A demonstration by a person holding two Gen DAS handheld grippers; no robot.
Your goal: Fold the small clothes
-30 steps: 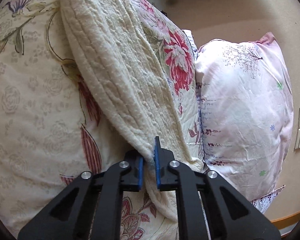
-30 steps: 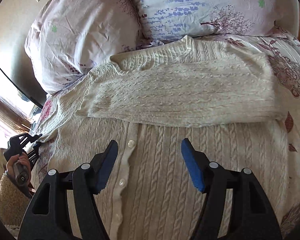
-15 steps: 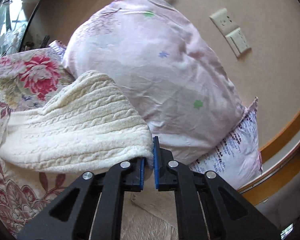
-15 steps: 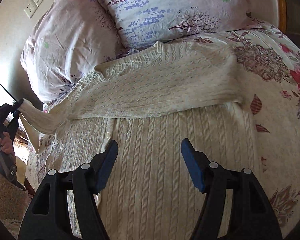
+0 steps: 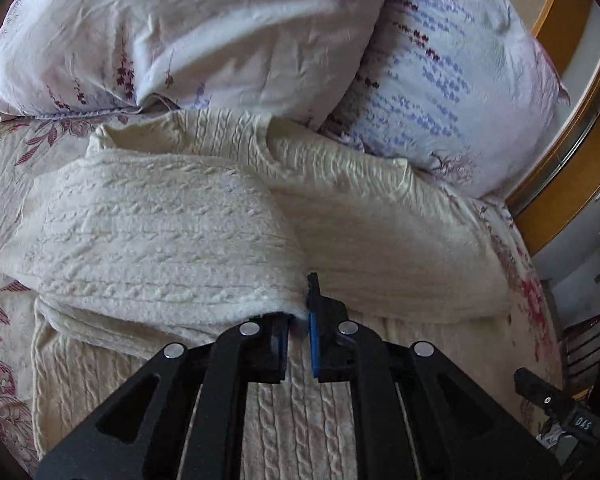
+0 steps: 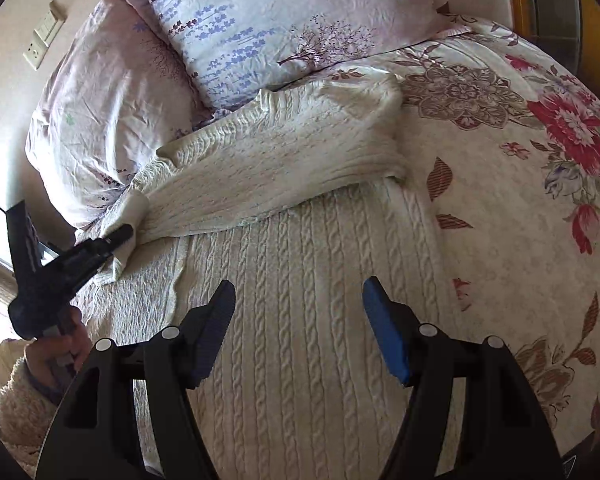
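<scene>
Left tool [image 5: 299, 326] pinches cardigan sleeve [image 5: 160, 240]; right tool [image 6: 300, 320] gapes.

This is a home bedroom: a floral quilted bedspread [image 6: 500, 128] fills the right of the frame, two pale lilac printed pillows [image 6: 260, 12] lean upper centre, white wall switches [image 6: 44, 40] sit upper left.

Cardigan [image 6: 300, 360] lies flat on the bedspread [image 6: 520, 208], directly under the right gripper [image 6: 298, 326]. Ahead of it, one sleeve [image 6: 284, 168] is folded across the chest; the left gripper [image 5: 298, 332] pinches the other sleeve [image 5: 160, 248] off to its left. Two pillows [image 6: 284, 28] sit beyond the collar.
</scene>
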